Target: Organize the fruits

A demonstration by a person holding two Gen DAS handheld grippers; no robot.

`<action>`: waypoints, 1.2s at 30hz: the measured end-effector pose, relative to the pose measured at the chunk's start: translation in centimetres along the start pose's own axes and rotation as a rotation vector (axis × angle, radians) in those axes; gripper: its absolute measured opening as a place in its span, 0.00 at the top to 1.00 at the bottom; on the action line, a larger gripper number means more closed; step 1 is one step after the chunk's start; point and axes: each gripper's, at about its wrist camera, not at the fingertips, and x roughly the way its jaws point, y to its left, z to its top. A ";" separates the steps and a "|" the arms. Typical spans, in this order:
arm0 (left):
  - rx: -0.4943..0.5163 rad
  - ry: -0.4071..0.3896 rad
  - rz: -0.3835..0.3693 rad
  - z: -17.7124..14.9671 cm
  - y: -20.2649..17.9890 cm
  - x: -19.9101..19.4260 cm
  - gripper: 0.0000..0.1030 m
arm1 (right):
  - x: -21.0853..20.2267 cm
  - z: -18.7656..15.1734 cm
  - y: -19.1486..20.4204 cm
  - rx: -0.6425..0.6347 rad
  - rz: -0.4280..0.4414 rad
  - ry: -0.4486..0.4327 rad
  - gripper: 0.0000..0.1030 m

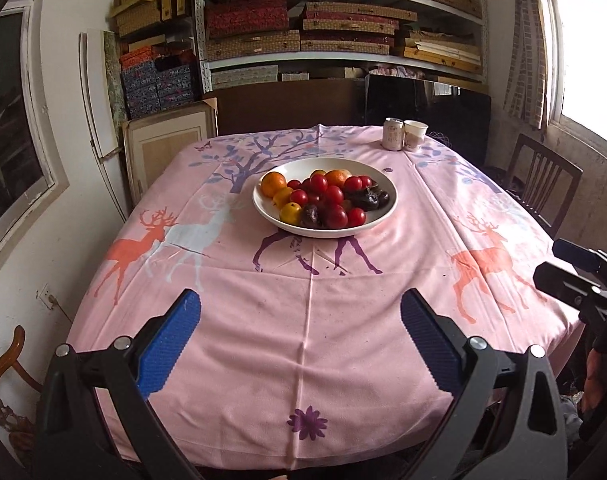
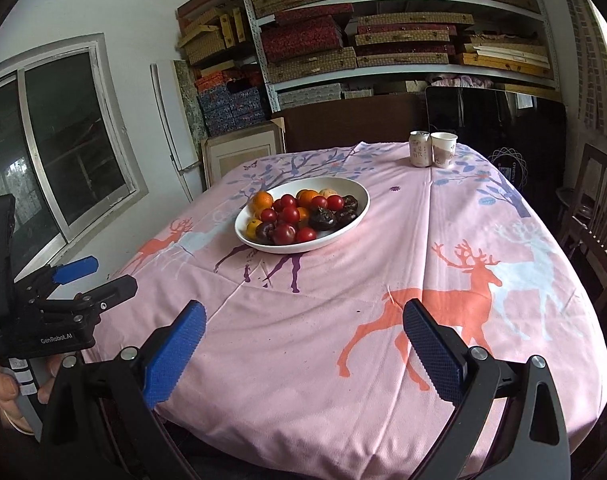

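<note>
I held my left tool (image 1: 299,344) over the near edge of the bench (image 1: 311,320), its blue pads spread wide with nothing between them, and my right tool (image 2: 303,348) was the same, wide apart and empty, a little to the side of the left one. Both pointed down toward the middle of the pink deer tablecloth (image 2: 343,300), well apart from the fruit, so I judged that I was at a resting place and not in a grasp

The fruits were all together in the white bowl (image 1: 387,184) near the centre of the bench: small oranges (image 1: 273,184) mostly on the left side, red cherry tomatoes (image 1: 331,196) in the middle, and dark wrinkled fruits (image 1: 367,200), which I could not name for sure, on the right. They lay grouped by kind, touching each other, which I think was the purpose of the arranging; the work looked to me nearly done or done

A drink can (image 1: 393,133) and a paper cup (image 1: 414,135) stood side by side at the far edge, away from the bowl, probably so they did not disturb the work. No fruit lay loose on the cloth as far as I could see
</note>
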 end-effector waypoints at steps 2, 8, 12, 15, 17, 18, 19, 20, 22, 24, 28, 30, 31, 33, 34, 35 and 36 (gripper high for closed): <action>-0.017 -0.027 0.000 0.4 -0.1 -0.4 0.05 | -0.3 0.0 0.1 0.001 0.010 -0.002 0.03; -0.038 -0.072 0.022 0.6 0.2 -0.9 0.05 | -0.2 -0.4 -0.1 -0.004 -0.012 -0.003 0.03; -0.032 -0.097 0.054 0.9 0.3 -1.2 0.05 | -0.2 -0.6 -0.2 0.011 -0.008 0.002 0.03; -0.030 -0.062 0.012 0.9 0.3 -0.9 0.05 | -0.2 -0.7 0.0 0.001 -0.008 0.002 0.03; -0.030 -0.034 -0.019 0.7 0.3 -0.4 0.05 | -0.1 -0.7 0.2 -0.009 -0.008 0.000 0.03; -0.030 -0.027 -0.023 0.6 0.3 -0.3 0.05 | 0.0 -0.8 0.2 -0.014 -0.015 0.001 0.03; -0.027 -0.028 -0.016 0.4 0.2 -0.2 0.05 | 0.2 -0.9 0.3 -0.015 -0.023 0.003 0.03; -0.021 -0.032 -0.001 0.3 0.2 -0.1 0.05 | 0.3 -1.0 0.2 -0.013 -0.027 0.006 0.03; -0.008 -0.044 0.030 0.2 0.1 -0.1 0.05 | 0.6 -1.2 0.0 -0.002 -0.024 0.017 0.03; -0.007 -0.049 0.036 0.3 0.2 -0.1 0.05 | 0.8 -1.3 0.0 0.003 -0.023 0.024 0.03; -0.008 -0.051 0.038 0.3 0.2 -0.2 0.05 | 0.9 -1.4 0.2 -0.002 -0.023 0.025 0.03; -0.005 -0.050 0.034 0.3 0.3 -0.2 0.05 | 0.8 -1.4 0.3 -0.009 -0.025 0.020 0.03; -0.003 -0.050 0.034 0.3 0.3 -0.3 0.05 | 0.8 -1.4 0.3 -0.011 -0.026 0.019 0.03; -0.004 -0.051 0.034 0.3 0.3 -0.3 0.05 | 0.8 -1.4 0.2 -0.011 -0.028 0.017 0.03; -0.005 -0.053 0.035 0.3 0.3 -0.4 0.05 | 0.8 -1.4 0.2 -0.011 -0.027 0.018 0.03; -0.006 -0.053 0.036 0.3 0.3 -0.4 0.05 | 0.8 -1.4 0.2 -0.011 -0.027 0.018 0.03; -0.006 -0.054 0.036 0.3 0.3 -0.4 0.05 | 0.8 -1.4 0.2 -0.011 -0.028 0.018 0.03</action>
